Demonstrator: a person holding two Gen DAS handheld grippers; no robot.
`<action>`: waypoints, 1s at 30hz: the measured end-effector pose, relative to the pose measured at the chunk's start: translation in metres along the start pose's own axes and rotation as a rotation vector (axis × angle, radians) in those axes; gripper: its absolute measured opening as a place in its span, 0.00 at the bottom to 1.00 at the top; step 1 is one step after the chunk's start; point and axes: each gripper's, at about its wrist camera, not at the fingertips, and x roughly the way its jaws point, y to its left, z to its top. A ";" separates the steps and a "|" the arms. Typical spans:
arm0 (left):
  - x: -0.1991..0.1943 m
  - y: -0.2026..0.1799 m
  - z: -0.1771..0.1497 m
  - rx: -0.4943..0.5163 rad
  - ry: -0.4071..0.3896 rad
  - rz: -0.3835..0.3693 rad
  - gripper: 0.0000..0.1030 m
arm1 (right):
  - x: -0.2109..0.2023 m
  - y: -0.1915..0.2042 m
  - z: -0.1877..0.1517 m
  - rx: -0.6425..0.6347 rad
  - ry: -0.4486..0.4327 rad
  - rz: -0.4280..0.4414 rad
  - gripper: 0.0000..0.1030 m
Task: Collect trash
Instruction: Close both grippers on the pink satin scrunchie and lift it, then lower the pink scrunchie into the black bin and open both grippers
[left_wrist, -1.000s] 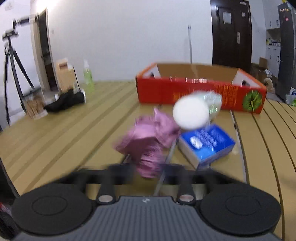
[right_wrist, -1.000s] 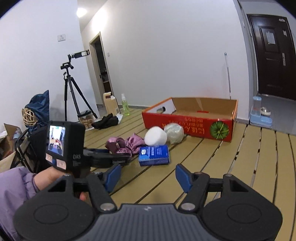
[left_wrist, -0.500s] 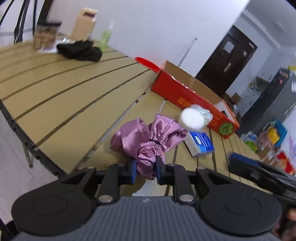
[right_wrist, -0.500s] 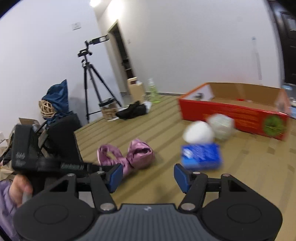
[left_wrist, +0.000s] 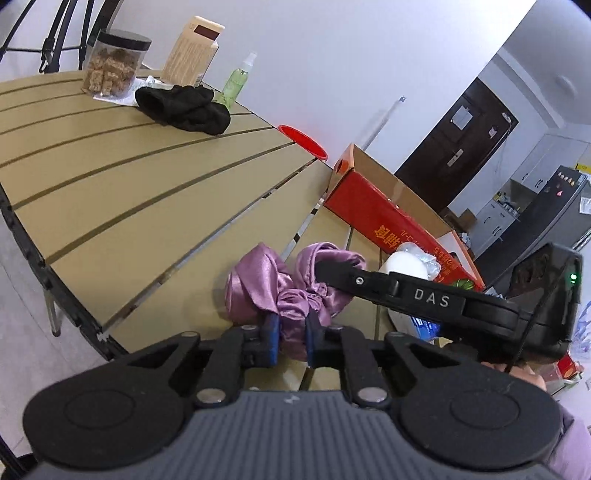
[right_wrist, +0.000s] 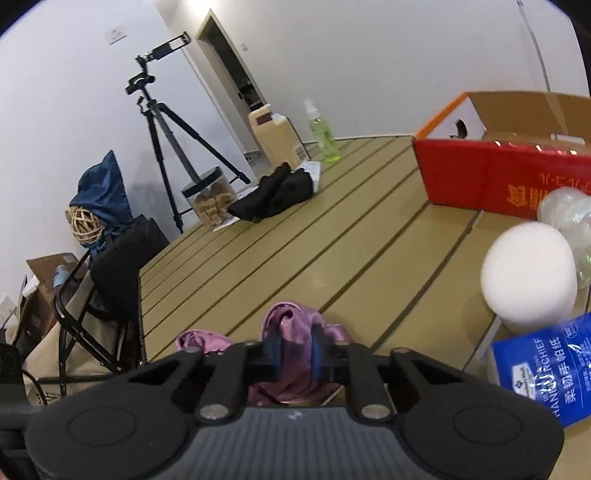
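A crumpled purple satin cloth (left_wrist: 273, 284) lies on the slatted wooden table (left_wrist: 129, 192). My left gripper (left_wrist: 291, 332) is shut on its near edge. My right gripper (right_wrist: 293, 349) is shut on another part of the same cloth (right_wrist: 291, 325); its black arm (left_wrist: 406, 295) crosses the left wrist view. A white foam cylinder (right_wrist: 528, 273), a clear plastic wad (right_wrist: 569, 214) and a blue tissue pack (right_wrist: 543, 369) lie to the right. The open red cardboard box (right_wrist: 498, 177) stands behind them.
A black cloth (right_wrist: 273, 195), a cookie jar (right_wrist: 210, 199), a tan carton (right_wrist: 273, 136) and a green spray bottle (right_wrist: 321, 136) stand at the table's far end. A tripod (right_wrist: 162, 107) and a chair with bags (right_wrist: 96, 258) are off the table's left edge.
My right gripper swung left, came down onto the purple cloth and shut on it. My left gripper stays shut on the cloth, and its view has turned further left.
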 end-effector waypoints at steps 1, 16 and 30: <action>-0.005 -0.002 0.000 -0.001 -0.002 0.002 0.12 | -0.002 0.004 -0.001 -0.010 -0.001 0.000 0.10; -0.187 0.019 -0.072 0.025 -0.062 0.124 0.12 | -0.064 0.138 -0.073 -0.036 0.077 0.132 0.09; -0.167 0.131 -0.143 -0.122 0.191 0.258 0.11 | -0.009 0.205 -0.191 -0.112 0.294 0.050 0.09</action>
